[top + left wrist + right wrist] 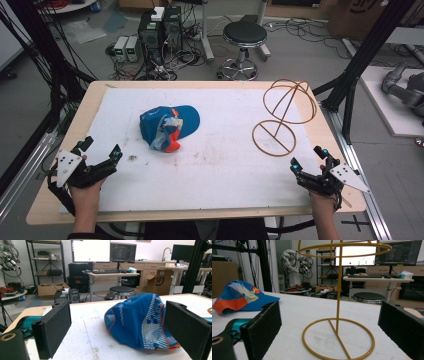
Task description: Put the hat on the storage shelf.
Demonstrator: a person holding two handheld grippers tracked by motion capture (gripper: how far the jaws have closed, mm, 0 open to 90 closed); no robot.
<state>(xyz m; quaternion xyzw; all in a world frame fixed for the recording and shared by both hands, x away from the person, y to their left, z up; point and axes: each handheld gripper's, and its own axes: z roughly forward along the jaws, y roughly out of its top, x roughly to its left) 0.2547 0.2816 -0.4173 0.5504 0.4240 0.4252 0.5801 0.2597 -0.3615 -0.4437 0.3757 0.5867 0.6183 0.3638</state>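
Observation:
A blue cap (169,127) with orange and white patches lies crumpled a little left of the table's middle. A gold wire hat stand (282,117) rises from its ring base at the back right. My left gripper (101,150) rests open near the front left corner, well short of the cap. In the left gripper view the cap (140,321) lies ahead between the spread jaws, untouched. My right gripper (307,157) stands open near the front right corner, just in front of the stand's base. The stand (339,315) fills the gap ahead in the right gripper view, with the cap (240,297) far left.
A white mat (225,165) covers most of the wooden table (45,210). A black stool (244,37), computer boxes (160,30) and tangled cables sit on the floor beyond the far edge. Black frame posts (357,75) stand to the right.

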